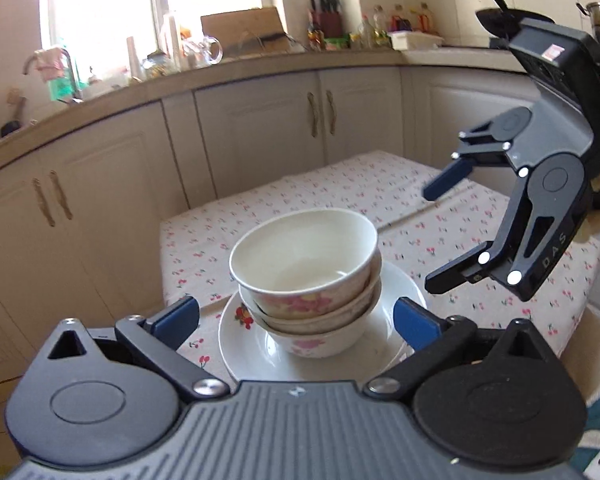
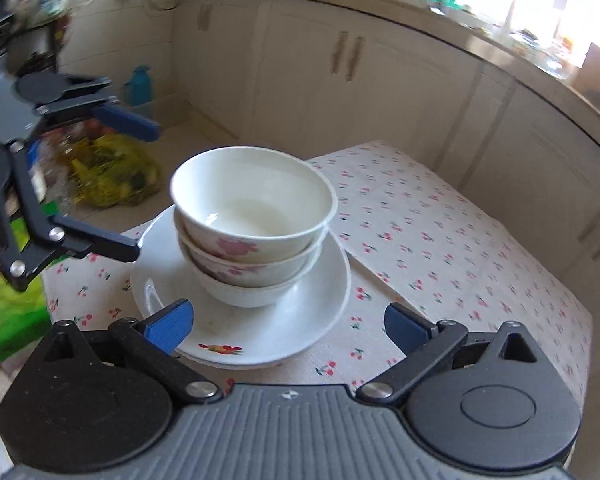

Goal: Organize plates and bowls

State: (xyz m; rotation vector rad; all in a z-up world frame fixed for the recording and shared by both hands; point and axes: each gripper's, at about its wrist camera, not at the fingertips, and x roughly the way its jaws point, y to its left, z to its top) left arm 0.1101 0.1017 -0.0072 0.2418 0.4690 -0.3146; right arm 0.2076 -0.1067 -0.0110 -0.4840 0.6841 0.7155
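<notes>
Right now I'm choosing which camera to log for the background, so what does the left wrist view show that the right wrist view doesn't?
Only the left wrist view shows the dark knife block and clear glass teapot on the counter.

Only the right wrist view shows the teal flask and yellow plastic bag on the floor.

Both show three nested white floral bowls on stacked white plates, on the cherry-print tablecloth, with the left gripper and right gripper open and empty.
</notes>
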